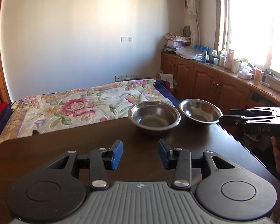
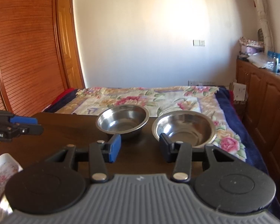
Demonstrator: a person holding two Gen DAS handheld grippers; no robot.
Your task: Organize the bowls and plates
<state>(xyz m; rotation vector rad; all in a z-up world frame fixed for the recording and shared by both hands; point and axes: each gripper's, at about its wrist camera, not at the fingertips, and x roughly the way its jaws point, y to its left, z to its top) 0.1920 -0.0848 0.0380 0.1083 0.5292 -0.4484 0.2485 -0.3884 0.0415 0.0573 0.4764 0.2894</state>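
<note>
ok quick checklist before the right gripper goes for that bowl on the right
1. Right gripper open: ok, its jaws are spread with nothing between them.
2. Right gripper lined up with the right bowl: ok, one fingertip sits at the near rim, though contact cannot be told.
3. Right bowl empty: ok, only bare metal shows inside.
4. Left bowl upright and empty, ready to take a stacked bowl: ok.
5. Left gripper out of the way: ok, it is open, well short of both bowls.
6. Right bowl fully on the table: cannot tell, it sits close to the far corner.
</note>
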